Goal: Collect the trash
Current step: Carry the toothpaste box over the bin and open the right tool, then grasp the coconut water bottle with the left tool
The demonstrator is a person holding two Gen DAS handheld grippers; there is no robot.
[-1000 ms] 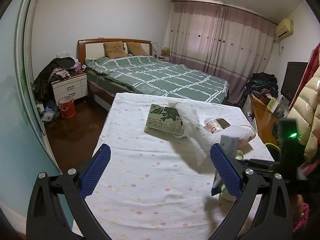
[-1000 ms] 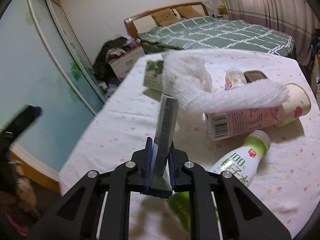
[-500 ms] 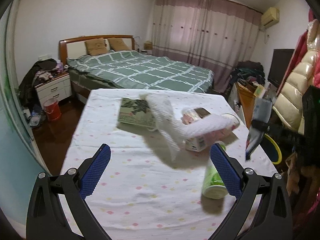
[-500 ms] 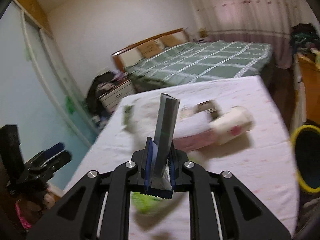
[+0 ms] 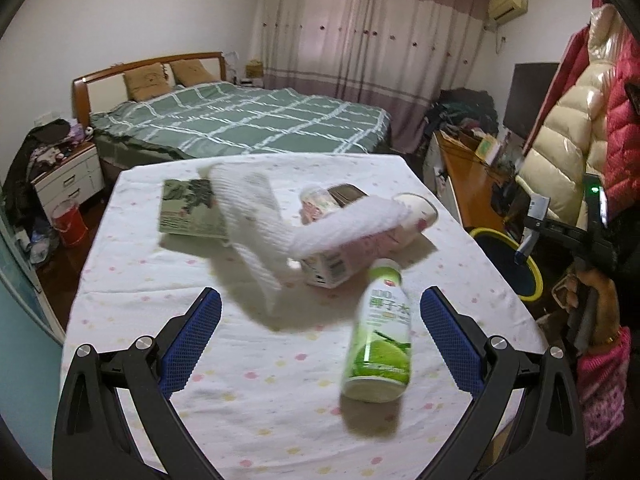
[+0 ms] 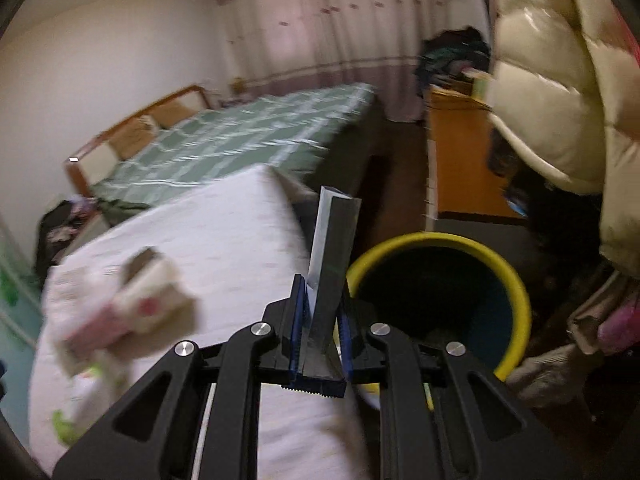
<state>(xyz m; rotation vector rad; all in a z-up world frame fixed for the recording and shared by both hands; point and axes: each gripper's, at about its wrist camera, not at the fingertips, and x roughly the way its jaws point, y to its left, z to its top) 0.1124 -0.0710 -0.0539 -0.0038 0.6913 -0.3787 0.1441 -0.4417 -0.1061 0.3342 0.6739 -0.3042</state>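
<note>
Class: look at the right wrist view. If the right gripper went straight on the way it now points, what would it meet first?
Probably the yellow-rimmed bin beside the table. The right gripper, shut on a grey wrapper, points down near its left rim; depth is unclear.

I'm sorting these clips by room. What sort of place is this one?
A home bedroom, most likely: a made bed with a wooden headboard, a nightstand beside it and full-length curtains. Trash lies on a cloth-covered table in front.
</note>
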